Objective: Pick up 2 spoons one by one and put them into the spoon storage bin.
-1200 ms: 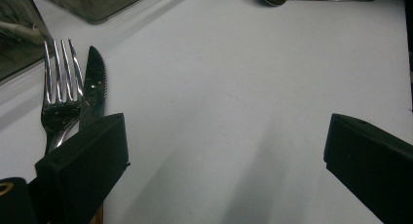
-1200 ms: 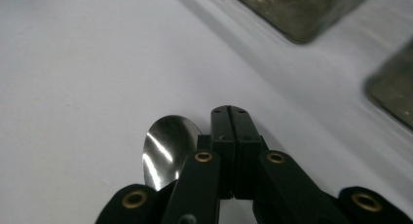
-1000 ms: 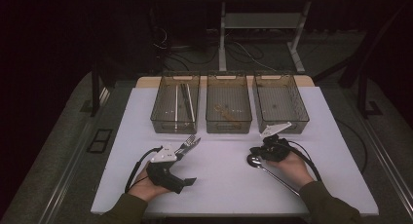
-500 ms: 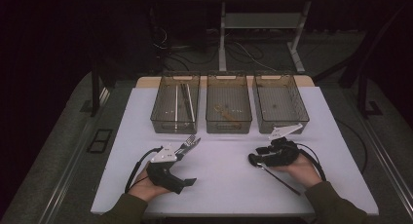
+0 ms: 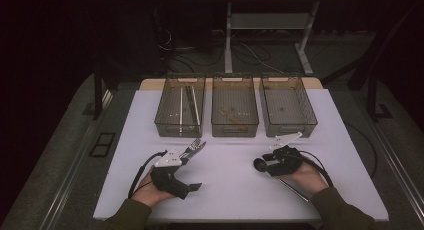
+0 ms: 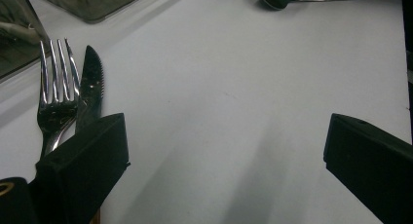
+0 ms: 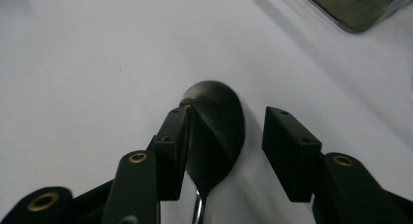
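Worktop (image 5: 235,190) is white and slick, three mesh trays (image 5: 234,107) sit ahead of both my grippers. Biggest risk: my right gripper (image 7: 224,151) has just been opening its jaws, and the spoon (image 7: 216,131) bowl lies between them. One pad looks to touch the bowl's edge, the other stands clear, so it is released, not grasping. If I clench here I judge the pads meet the curved bowl, which could squirt out forward or spin on the worktop. A grab at the handle, behind the jaws, looks safer. In the high view my right gripper (image 5: 280,157) lies low, spoon bowl (image 5: 260,164) just off its tip, handle running back under my hand.

Second risk: my left gripper (image 6: 221,151) is spread wide with bare worktop between the jaws. The fork (image 6: 54,102) and knife (image 6: 90,95) lie side by side, touching, just outside and partly under the jaw on that view's left. Closing here catches nothing, or nudges both together. The two could also come up as a pair and land in one tray.

Versus a second ago: right hand sits a bit lower and flatter on the spoon, jaws went from clamped to parted. Left gripper (image 5: 175,162), fork and knife look unchanged.
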Demonstrator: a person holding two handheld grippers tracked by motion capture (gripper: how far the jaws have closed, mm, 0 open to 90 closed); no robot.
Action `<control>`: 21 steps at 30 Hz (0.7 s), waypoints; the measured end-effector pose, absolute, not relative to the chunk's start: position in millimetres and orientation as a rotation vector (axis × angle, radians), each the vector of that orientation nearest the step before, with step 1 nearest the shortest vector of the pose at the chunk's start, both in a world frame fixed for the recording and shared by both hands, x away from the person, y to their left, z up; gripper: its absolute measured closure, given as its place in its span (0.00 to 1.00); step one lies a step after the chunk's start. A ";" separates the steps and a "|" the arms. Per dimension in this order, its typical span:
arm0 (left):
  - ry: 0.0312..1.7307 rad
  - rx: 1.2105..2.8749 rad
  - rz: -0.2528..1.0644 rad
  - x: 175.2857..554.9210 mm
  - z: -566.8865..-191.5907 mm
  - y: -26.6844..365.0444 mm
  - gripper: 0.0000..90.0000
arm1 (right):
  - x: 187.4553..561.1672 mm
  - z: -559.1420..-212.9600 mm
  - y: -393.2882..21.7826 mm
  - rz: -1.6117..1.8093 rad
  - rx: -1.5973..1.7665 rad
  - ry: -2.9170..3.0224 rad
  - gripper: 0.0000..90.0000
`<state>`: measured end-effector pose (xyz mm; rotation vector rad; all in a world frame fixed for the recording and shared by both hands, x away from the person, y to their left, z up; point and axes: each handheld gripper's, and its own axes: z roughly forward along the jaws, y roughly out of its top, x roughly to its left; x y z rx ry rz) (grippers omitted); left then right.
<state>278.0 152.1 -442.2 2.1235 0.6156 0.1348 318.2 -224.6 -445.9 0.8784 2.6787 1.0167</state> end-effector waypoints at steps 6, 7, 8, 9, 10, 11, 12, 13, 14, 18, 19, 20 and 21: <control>0.616 2.125 0.136 277.8 -442.1 151.9 0.01 | 316.7 -445.9 -223.7 1.020 0.865 2.692 0.61; 0.616 2.126 0.135 277.8 -442.2 151.9 0.01 | 316.8 -446.0 -223.8 1.020 0.860 2.695 0.61; 0.616 2.127 0.136 277.8 -442.2 151.8 0.01 | 316.7 -446.0 -223.7 1.020 0.857 2.697 0.61; 0.616 2.127 0.136 277.7 -442.2 151.8 0.01 | 316.5 -445.8 -223.5 1.018 0.855 2.701 0.61; 0.616 2.127 0.136 277.7 -442.1 151.8 0.01 | 316.4 -445.7 -223.5 1.019 0.849 2.706 0.61; 0.616 2.126 0.136 277.8 -442.2 151.9 0.01 | 316.3 -445.7 -223.4 1.019 0.848 2.708 0.61; 0.617 2.126 0.136 277.9 -442.2 152.0 0.01 | 316.2 -445.6 -223.3 1.019 0.849 2.710 0.62; 0.617 2.125 0.136 277.9 -442.2 152.0 0.01 | 316.1 -445.5 -223.3 1.017 0.847 2.713 0.63; 0.616 2.126 0.136 277.9 -442.2 152.0 0.01 | 316.3 -445.3 -223.4 1.017 0.848 2.713 0.64; 0.616 2.127 0.136 277.8 -442.2 151.9 0.01 | 316.2 -444.7 -224.0 1.016 0.855 2.714 0.73; 0.617 2.126 0.136 277.7 -442.1 151.9 0.01 | 315.9 -444.6 -224.1 1.017 0.850 2.715 0.74; 0.617 2.126 0.137 277.8 -442.1 152.0 0.01 | 315.8 -444.6 -224.3 1.019 0.849 2.715 0.76; 0.617 2.126 0.137 277.7 -442.1 152.0 0.01 | 316.1 -444.4 -224.5 1.026 0.849 2.717 0.78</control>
